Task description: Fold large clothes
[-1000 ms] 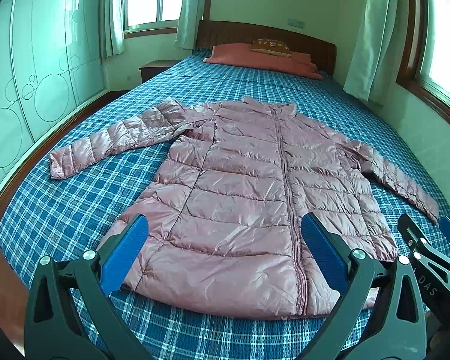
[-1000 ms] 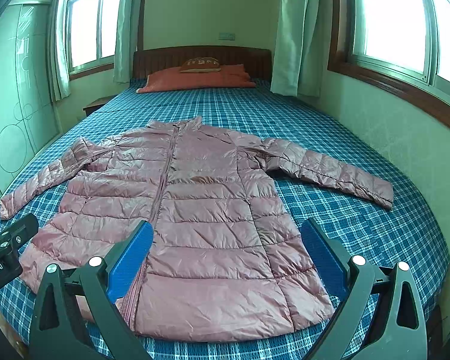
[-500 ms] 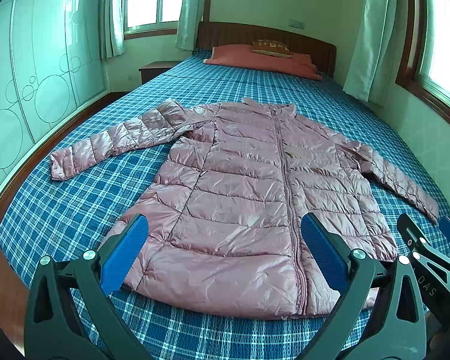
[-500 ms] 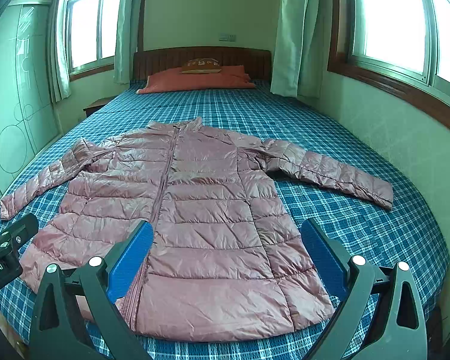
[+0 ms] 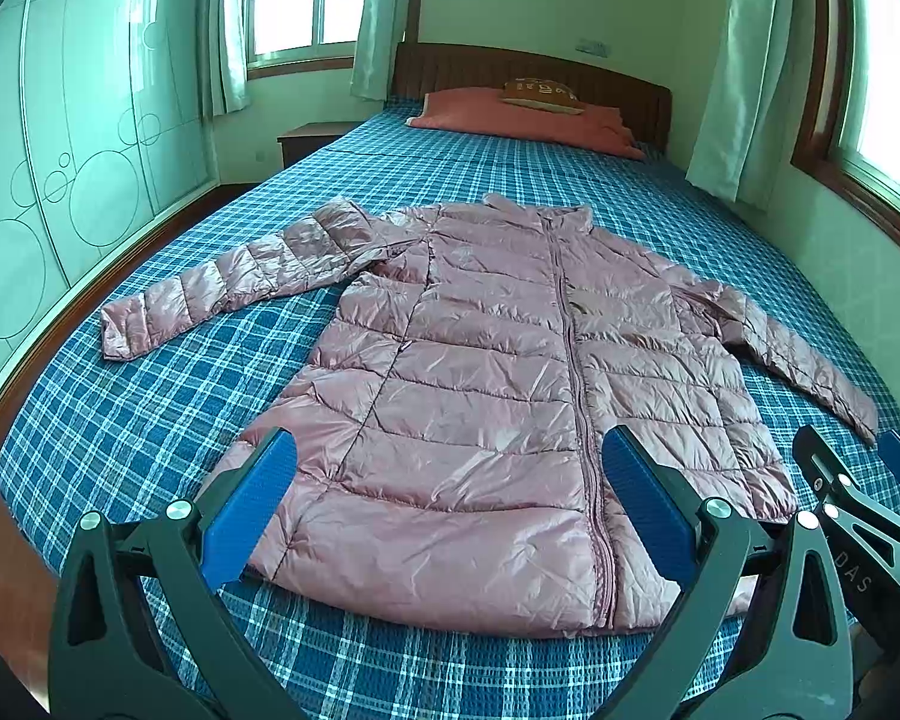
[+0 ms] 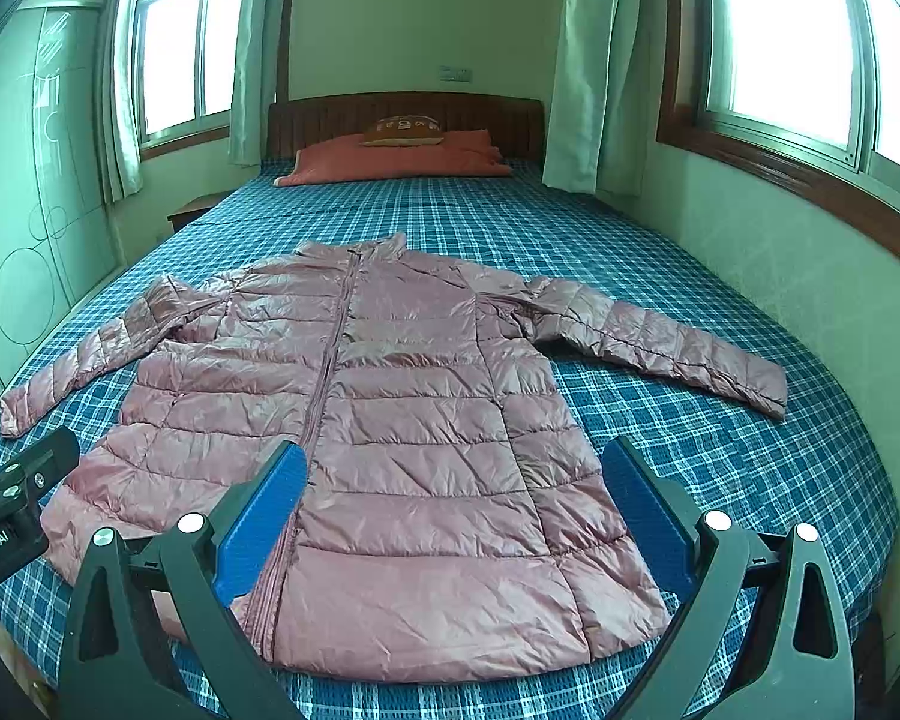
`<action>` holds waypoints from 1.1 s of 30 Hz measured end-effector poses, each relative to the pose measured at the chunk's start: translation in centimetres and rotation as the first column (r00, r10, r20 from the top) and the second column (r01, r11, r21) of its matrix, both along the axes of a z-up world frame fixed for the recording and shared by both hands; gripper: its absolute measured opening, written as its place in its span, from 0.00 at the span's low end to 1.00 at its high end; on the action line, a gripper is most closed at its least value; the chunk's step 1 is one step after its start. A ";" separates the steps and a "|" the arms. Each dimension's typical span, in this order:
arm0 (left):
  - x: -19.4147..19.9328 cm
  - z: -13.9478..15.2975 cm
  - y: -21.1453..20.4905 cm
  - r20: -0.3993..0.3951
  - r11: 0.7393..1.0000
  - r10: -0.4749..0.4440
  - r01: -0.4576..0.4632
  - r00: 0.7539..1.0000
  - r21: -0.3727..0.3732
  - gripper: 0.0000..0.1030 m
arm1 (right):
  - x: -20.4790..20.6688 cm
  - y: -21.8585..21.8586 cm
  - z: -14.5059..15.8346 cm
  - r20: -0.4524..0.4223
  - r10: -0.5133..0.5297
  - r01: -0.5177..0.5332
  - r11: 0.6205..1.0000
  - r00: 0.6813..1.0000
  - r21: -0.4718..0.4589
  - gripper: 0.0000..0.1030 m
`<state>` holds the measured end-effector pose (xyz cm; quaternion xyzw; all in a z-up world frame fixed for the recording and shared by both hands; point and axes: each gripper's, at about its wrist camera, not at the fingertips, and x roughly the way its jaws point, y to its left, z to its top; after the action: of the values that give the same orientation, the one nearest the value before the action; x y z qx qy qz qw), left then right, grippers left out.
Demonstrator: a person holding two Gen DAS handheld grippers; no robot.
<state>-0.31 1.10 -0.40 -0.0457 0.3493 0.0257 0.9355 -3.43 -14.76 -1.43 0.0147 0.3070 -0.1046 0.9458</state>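
Note:
A shiny pink quilted jacket (image 5: 480, 396) (image 6: 390, 420) lies flat and zipped on the blue plaid bed (image 5: 126, 420), collar toward the headboard, both sleeves spread out to the sides. My left gripper (image 5: 447, 504) hovers open over the hem at the foot of the bed, holding nothing. Beside it, my right gripper (image 6: 453, 510) is open too, above the hem's right half. Each gripper shows at the edge of the other's view, the right one as black parts (image 5: 858, 516) and the left one likewise (image 6: 12, 504).
An orange-red pillow (image 5: 522, 120) with a small brown cushion (image 6: 405, 131) lies at the wooden headboard. A wardrobe with circle patterns (image 5: 60, 168) lines the left side. The wall under a window (image 6: 780, 276) runs close along the bed's right edge. A nightstand (image 5: 312, 141) stands far left.

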 end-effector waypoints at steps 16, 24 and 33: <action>0.0 0.0 0.0 -0.001 1.000 0.000 0.000 1.000 0.001 0.98 | -0.1 0.2 0.0 -0.003 0.002 -0.002 1.000 1.000 -0.001 0.95; 0.0 0.0 -0.1 -0.001 1.000 0.001 -0.001 1.000 0.001 0.98 | -0.1 0.2 -0.1 -0.004 0.002 -0.002 1.000 1.000 -0.002 0.95; 0.0 0.0 -0.1 -0.001 1.000 0.000 0.000 1.000 0.001 0.98 | 0.0 0.4 -0.3 -0.008 0.003 -0.003 1.000 1.000 -0.001 0.95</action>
<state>-0.34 1.04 -0.44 -0.0452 0.3497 0.0258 0.9354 -3.46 -14.39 -1.68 0.0134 0.3106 -0.1034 0.9448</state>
